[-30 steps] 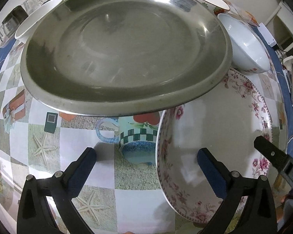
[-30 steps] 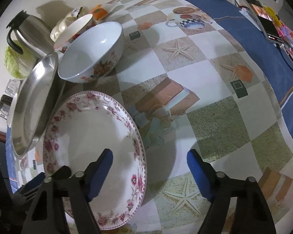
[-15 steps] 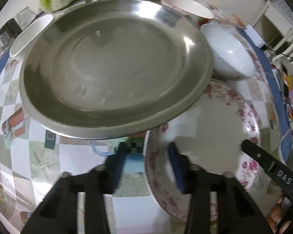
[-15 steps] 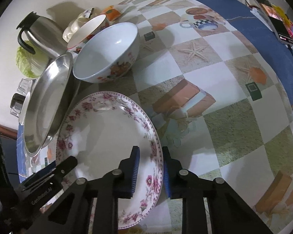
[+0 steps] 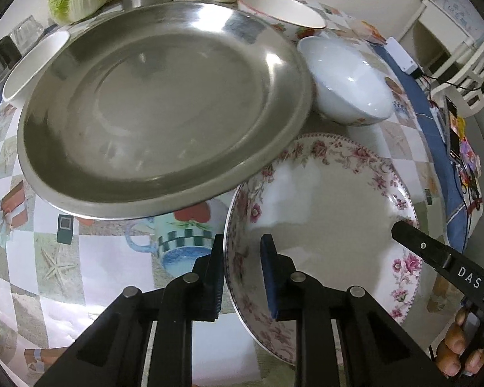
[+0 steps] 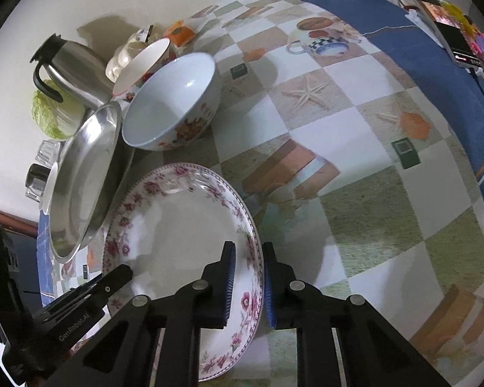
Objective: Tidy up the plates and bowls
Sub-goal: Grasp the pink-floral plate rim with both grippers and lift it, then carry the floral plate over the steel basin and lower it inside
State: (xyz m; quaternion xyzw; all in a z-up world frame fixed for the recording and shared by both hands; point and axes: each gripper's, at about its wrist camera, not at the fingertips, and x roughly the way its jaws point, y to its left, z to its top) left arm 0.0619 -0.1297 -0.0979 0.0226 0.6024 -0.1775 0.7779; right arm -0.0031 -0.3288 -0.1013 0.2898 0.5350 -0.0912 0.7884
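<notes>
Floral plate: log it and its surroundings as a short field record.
plate: floral plate, empty, on the patterned tablecloth
left gripper: jaws closing on the plate's left rim
right gripper: jaws closing on the opposite rim
neighbour: steel plate, its edge overlapping the floral plate
behind: white bowl, upright, empty

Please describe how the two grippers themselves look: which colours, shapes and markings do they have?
Both are black and angular. The left gripper and right gripper each have two flat fingers with ribbed blue pads and round silver rivets at the joints. White lettering is printed on their sides: "DAS" on the right one, "GenRobot.AI" on the left. No sleeves or cables show.
</notes>
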